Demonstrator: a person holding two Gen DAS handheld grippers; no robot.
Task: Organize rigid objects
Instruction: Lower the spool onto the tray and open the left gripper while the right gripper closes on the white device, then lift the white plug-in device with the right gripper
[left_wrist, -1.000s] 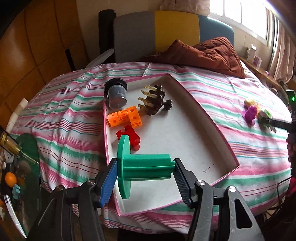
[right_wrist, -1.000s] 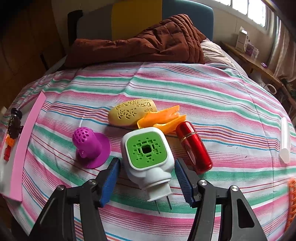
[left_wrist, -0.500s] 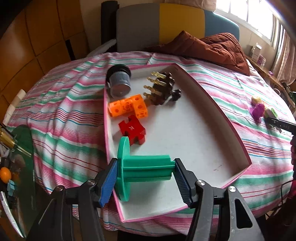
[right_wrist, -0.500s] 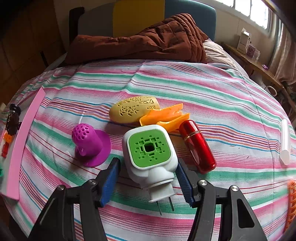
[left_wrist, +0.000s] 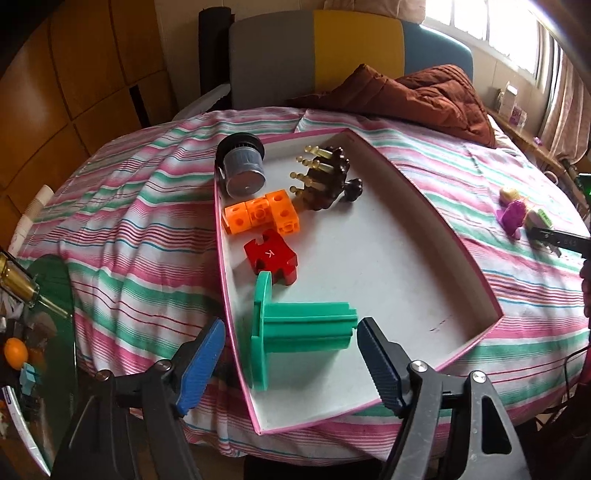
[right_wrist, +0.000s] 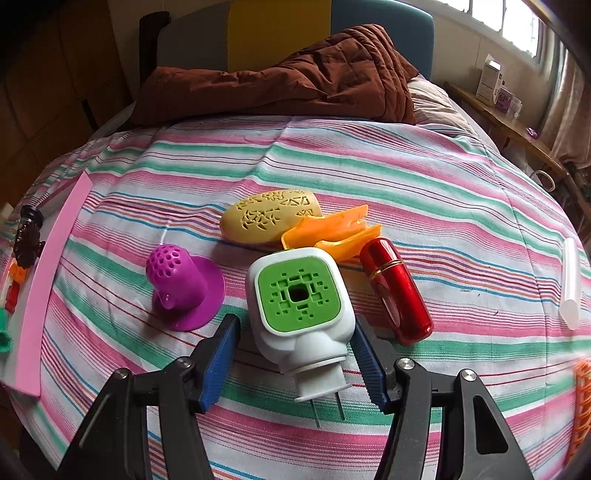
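In the left wrist view my left gripper (left_wrist: 291, 360) is open. The green spool (left_wrist: 295, 326) lies released between its fingers, on the near part of the pink-rimmed white tray (left_wrist: 424, 288). The tray also holds a red puzzle block (left_wrist: 271, 256), orange cubes (left_wrist: 262, 216), a brown pegged piece (left_wrist: 325, 177) and a grey cylinder (left_wrist: 243, 166). In the right wrist view my right gripper (right_wrist: 295, 363) is open around the white and green plug-in device (right_wrist: 299, 306) on the striped bedspread; its right finger looks to touch the device.
Around the device lie a purple cone (right_wrist: 183, 286), a yellow perforated oval (right_wrist: 269, 214), an orange clip (right_wrist: 332, 232), a red cylinder (right_wrist: 395, 291) and a white tube (right_wrist: 569, 284). The tray's pink edge (right_wrist: 48, 273) is at far left. A brown quilt (right_wrist: 280, 81) lies behind.
My left gripper came down over the tray, opened and let go of the green spool, which now lies on the tray. My right gripper edged closer around the plug-in device.
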